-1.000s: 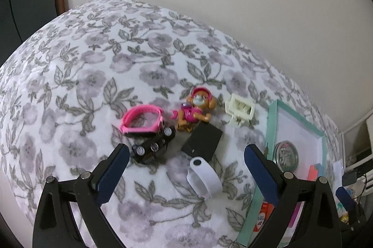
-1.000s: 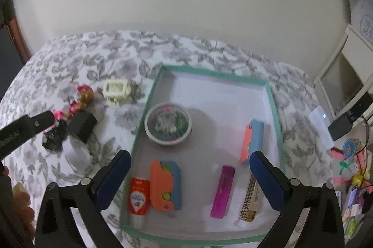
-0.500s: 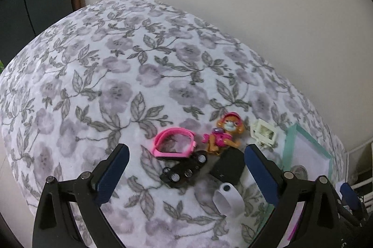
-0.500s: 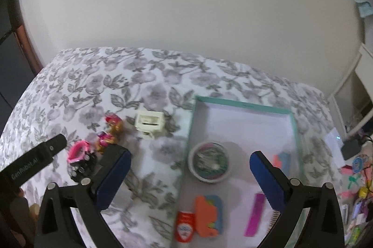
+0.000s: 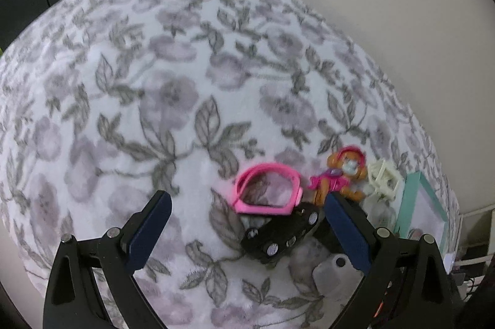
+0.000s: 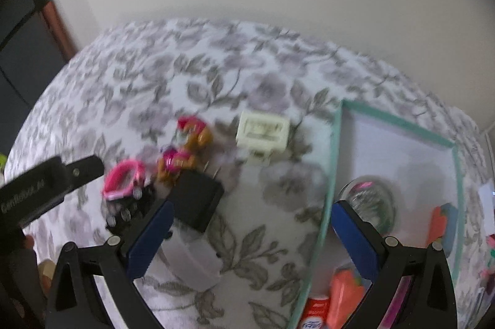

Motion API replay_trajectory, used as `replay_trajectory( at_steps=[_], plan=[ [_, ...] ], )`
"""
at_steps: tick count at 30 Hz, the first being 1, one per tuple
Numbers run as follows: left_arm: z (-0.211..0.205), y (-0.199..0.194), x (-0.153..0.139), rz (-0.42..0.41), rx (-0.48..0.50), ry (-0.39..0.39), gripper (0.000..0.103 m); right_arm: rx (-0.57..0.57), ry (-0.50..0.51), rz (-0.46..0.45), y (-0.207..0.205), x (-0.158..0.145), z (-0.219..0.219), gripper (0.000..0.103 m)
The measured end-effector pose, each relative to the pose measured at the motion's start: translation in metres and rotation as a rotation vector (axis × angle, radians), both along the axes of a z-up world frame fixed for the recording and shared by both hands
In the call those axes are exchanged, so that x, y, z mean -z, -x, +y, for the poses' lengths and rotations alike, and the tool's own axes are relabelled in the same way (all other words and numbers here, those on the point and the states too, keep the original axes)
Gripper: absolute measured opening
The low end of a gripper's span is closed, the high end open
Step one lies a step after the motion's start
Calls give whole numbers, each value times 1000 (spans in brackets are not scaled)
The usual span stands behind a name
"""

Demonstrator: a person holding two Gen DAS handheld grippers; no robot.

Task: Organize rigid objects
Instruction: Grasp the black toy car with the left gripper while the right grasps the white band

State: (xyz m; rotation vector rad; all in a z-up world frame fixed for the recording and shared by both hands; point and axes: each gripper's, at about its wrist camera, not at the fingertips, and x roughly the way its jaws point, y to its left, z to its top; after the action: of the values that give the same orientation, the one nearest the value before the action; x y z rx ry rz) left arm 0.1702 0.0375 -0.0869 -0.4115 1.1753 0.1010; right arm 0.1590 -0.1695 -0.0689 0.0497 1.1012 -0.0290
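The left gripper (image 5: 246, 231) hangs with its two blue-padded fingers spread wide and nothing between the pads. Just ahead of its right finger lies one glossy black toy car (image 5: 280, 231) with small silver wheels, and touching the car's far side is one pink band (image 5: 267, 189), a smooth rubbery loop. Beyond that finger stands one hard plastic toy dog (image 5: 342, 175), orange and pink, then one cream plastic frame (image 5: 383, 179), boxy and open. One pale grey band (image 5: 332, 273) sits low, under the same finger.

The right gripper (image 6: 252, 236) is likewise spread and empty. By its left finger rests one matte black box (image 6: 198, 199), square-edged, with a white curved piece (image 6: 193, 262) below it. Behind its right finger is one green-rimmed tray (image 6: 335, 162), shallow and rectangular, holding one round clear-lidded tin (image 6: 372, 202), partly hidden by that finger, one orange and blue block (image 6: 442, 220) and several blurred bright pieces at the near end that I cannot count. Everything sits on a soft, fuzzy blanket (image 5: 154, 112) printed with grey leaves and mauve flowers.
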Motion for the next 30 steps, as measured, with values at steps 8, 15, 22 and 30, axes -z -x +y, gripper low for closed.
replay_trajectory(
  at_steps=[8, 15, 22, 30],
  plan=[
    [-1, 3, 19, 65, -3, 22, 99, -61, -51, 75, 9, 23, 11, 103],
    [-8, 3, 21, 71, 26, 36, 99, -85, -48, 74, 13, 18, 15, 103],
    [-11, 4, 19, 67, 34, 21, 99, -91, -87, 73, 15, 14, 12, 103],
    [-7, 4, 20, 61, 46, 38, 99, -133, -56, 128, 14, 34, 22, 103]
  ],
)
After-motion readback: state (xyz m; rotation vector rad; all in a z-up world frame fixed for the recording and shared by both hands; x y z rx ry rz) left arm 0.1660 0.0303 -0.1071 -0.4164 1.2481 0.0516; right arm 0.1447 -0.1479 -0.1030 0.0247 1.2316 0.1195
